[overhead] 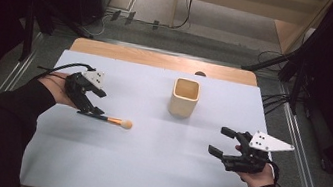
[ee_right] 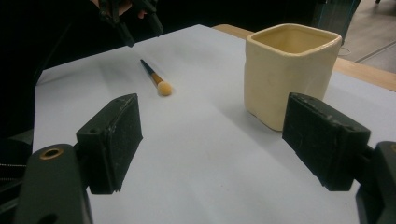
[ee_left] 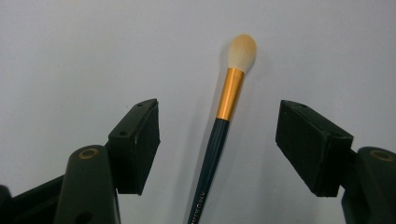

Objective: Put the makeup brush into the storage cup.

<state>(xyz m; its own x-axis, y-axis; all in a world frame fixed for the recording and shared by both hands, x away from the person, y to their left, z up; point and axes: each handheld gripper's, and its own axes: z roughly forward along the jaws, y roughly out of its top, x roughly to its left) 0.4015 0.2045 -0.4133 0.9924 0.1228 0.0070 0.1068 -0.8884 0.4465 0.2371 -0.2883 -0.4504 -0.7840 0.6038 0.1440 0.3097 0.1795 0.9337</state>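
The brush [ee_left: 215, 140] is showing a glossy dark handle, a shiny gold metal band and soft pale bristles. The cup [ee_right: 289, 70] is looking like glazed cream ceramic, slightly uneven. A smooth matt pale sheet [overhead: 143, 161] is covering the table, with bare wood [overhead: 159, 59] showing at its far edge. The left gripper [ee_left: 217, 144] pads [ee_left: 142, 140] are looking matt black and rubbery.

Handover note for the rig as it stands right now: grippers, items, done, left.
Left gripper: open, jaws either side of the dark-handled makeup brush with gold ferrule and pale bristles, not yet closed on it.
Right gripper: open, holding nothing, near the table's right side, facing the cream square ceramic cup.
Brush lies flat on the white table sheet, left of centre, bristles toward the middle. Cup stands upright, right of centre toward the far edge, apparently empty.
Done: left gripper lined up on the handle.
Left: close and lift the brush; likely it goes into the cup.
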